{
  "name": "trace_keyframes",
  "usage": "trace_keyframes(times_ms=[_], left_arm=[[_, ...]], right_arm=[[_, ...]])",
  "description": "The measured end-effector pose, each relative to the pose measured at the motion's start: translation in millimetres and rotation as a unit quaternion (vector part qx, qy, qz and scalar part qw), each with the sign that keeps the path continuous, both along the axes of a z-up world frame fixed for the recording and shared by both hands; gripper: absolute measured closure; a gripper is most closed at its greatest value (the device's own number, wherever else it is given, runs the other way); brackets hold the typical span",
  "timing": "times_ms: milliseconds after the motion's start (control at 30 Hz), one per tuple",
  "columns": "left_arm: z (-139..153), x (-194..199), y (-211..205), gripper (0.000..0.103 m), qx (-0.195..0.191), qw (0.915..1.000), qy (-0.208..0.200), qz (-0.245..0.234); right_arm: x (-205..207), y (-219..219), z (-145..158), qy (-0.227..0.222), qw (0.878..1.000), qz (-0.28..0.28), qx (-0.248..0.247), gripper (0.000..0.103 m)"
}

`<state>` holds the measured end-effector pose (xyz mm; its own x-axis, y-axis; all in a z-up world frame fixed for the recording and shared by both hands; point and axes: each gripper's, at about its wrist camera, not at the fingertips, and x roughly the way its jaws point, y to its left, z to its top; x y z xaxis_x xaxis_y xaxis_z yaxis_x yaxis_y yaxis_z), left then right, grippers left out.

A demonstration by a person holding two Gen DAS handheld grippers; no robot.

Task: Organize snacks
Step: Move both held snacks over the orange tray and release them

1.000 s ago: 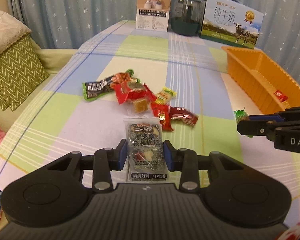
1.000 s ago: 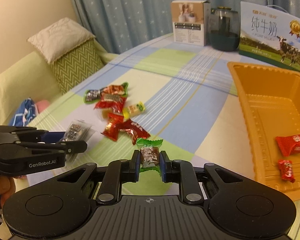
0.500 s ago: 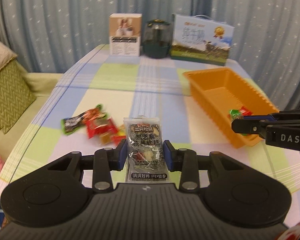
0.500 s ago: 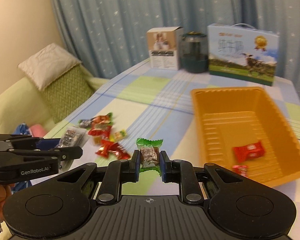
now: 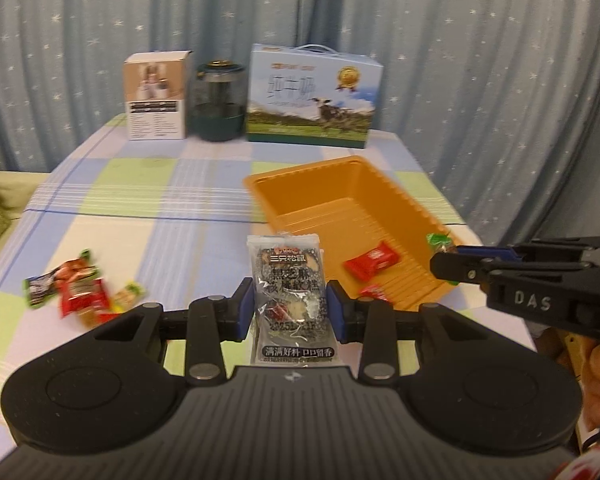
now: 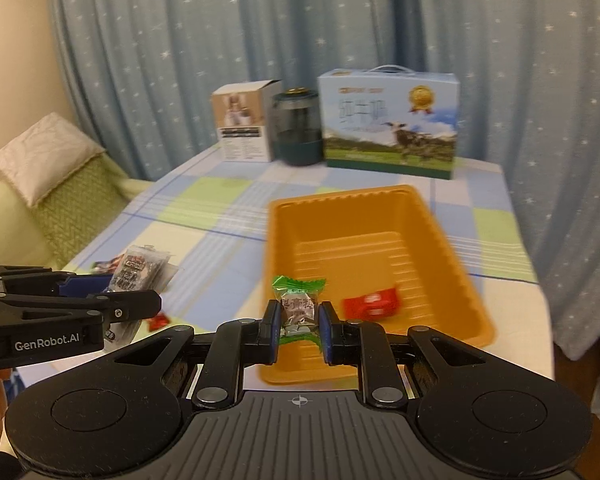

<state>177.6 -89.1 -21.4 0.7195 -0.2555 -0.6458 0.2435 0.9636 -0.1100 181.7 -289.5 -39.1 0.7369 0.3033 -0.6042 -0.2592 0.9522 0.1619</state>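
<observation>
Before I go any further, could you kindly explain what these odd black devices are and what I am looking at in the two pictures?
These are handheld grippers, one per hand, each carrying a fisheye camera looking along its jaws. The left camera shows the left gripper clamping a clear nut-cake packet; the right camera shows the right gripper clamping a green-wrapped candy. Both hover near an orange tray holding red-wrapped snacks. More snacks lie on the checked tablecloth, before a milk carton box.
</observation>
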Motion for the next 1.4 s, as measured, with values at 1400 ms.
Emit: trace_keyframes(times_ms=[1400], left_arm=[[-51.1, 70.9, -51.1, 0.056, -0.057, 0.9982, 0.017, 0.008]], right_arm=[[60.4, -62.3, -41.0, 0.028, 0.998, -0.064, 0.004, 0.083]])
